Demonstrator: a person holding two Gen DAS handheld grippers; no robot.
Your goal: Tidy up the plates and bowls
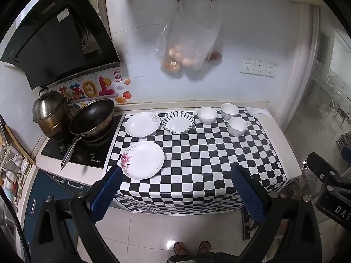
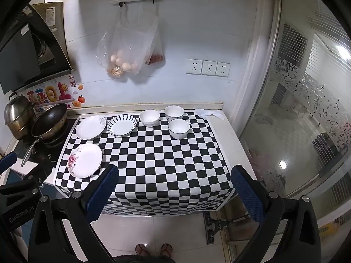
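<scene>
Three plates lie on the checkered cloth (image 1: 208, 164): a rose-patterned plate (image 1: 142, 160) (image 2: 85, 160) near the front left, a white plate (image 1: 142, 124) (image 2: 91, 127) behind it, and a black-striped plate (image 1: 178, 122) (image 2: 122, 125). Three white bowls (image 1: 207, 114) (image 1: 229, 111) (image 1: 237, 126) stand at the back right, seen also in the right wrist view (image 2: 150, 118) (image 2: 174, 112) (image 2: 179, 128). My left gripper (image 1: 177, 188) hangs open in front of the counter, empty. My right gripper (image 2: 175, 188) is open too, holding nothing, well short of the dishes.
A black wok (image 1: 92, 118) and a steel pot (image 1: 49, 111) sit on the stove at the left. Plastic bags (image 1: 186, 43) of food hang on the wall. Wall sockets (image 2: 208, 68) are at the right. A glass door (image 2: 307, 109) stands to the right. A person's sandalled feet (image 1: 192, 247) show below.
</scene>
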